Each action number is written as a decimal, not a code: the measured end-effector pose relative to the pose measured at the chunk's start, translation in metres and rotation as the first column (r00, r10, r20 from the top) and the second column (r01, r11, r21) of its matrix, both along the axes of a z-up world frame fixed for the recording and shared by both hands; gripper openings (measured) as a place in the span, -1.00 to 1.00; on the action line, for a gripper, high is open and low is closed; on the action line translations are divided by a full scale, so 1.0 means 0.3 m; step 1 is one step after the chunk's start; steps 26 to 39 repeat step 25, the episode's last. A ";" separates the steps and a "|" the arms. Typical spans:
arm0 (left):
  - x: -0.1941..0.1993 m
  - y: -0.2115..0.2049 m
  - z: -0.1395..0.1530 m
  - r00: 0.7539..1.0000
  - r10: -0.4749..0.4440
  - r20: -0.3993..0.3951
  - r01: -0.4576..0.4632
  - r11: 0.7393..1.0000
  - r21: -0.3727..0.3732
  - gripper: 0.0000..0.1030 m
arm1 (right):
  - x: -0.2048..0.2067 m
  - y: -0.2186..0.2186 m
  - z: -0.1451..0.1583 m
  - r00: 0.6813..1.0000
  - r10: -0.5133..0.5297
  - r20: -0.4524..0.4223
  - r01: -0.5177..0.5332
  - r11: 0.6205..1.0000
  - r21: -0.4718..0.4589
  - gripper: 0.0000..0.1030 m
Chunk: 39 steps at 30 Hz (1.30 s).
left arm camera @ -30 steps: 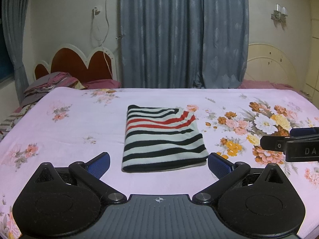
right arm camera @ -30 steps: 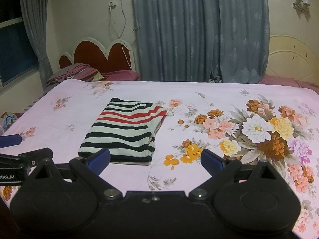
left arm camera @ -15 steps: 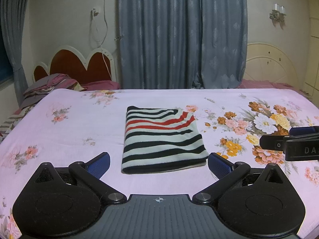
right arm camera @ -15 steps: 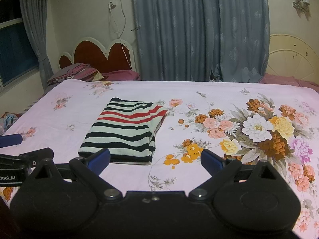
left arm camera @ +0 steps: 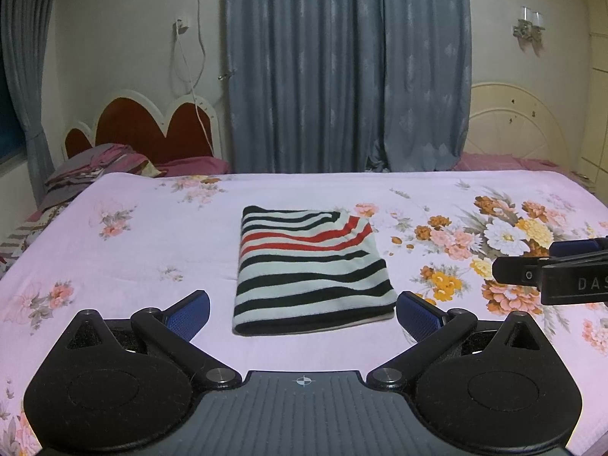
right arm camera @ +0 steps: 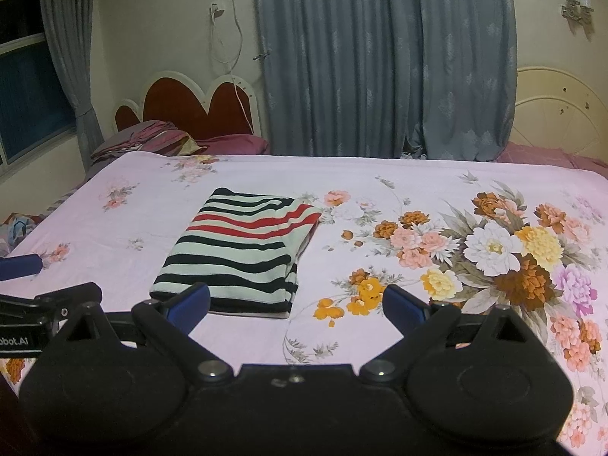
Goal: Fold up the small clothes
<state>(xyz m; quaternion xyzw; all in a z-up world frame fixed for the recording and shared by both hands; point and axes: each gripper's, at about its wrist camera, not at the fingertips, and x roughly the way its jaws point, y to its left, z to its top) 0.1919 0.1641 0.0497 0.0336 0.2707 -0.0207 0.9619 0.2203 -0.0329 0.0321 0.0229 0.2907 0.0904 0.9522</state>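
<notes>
A small striped garment (left arm camera: 309,269), black, white and red, lies folded into a neat rectangle on the pink floral bedsheet (left arm camera: 133,266). It also shows in the right wrist view (right arm camera: 243,250). My left gripper (left arm camera: 303,309) is open and empty, held just short of the garment's near edge. My right gripper (right arm camera: 296,304) is open and empty, near the garment's near right corner. The right gripper shows at the right edge of the left wrist view (left arm camera: 551,271); the left gripper shows at the left edge of the right wrist view (right arm camera: 38,304).
The bed's red heart-shaped headboard (left arm camera: 152,129) and piled bedding (left arm camera: 95,167) are at the far left. Grey curtains (left arm camera: 342,68) hang behind the bed. A cream headboard (left arm camera: 516,125) stands at the far right. A large flower print (right arm camera: 505,250) covers the sheet's right side.
Both grippers have barely moved; the left wrist view has tilted slightly. The folded garment lies as before.
</notes>
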 end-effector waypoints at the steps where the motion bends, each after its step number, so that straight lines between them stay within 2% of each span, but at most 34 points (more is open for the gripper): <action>1: 0.000 0.000 0.000 1.000 0.000 0.000 0.000 1.000 0.000 1.00 | 0.001 0.001 0.000 1.000 0.000 0.000 0.000 1.000 -0.001 0.88; 15: 0.010 0.006 0.003 1.000 -0.004 0.011 0.004 1.000 -0.028 1.00 | 0.004 0.001 0.002 1.000 0.000 0.000 0.000 1.000 -0.001 0.88; 22: -0.001 0.016 0.008 0.999 0.015 0.049 -0.013 0.999 -0.033 1.00 | 0.030 -0.004 0.002 1.000 0.012 -0.003 -0.012 1.000 0.001 0.88; 39: -0.002 0.017 0.009 0.999 0.018 0.041 -0.016 0.999 -0.044 1.00 | 0.037 -0.005 -0.002 1.000 0.021 -0.004 -0.021 1.000 0.001 0.88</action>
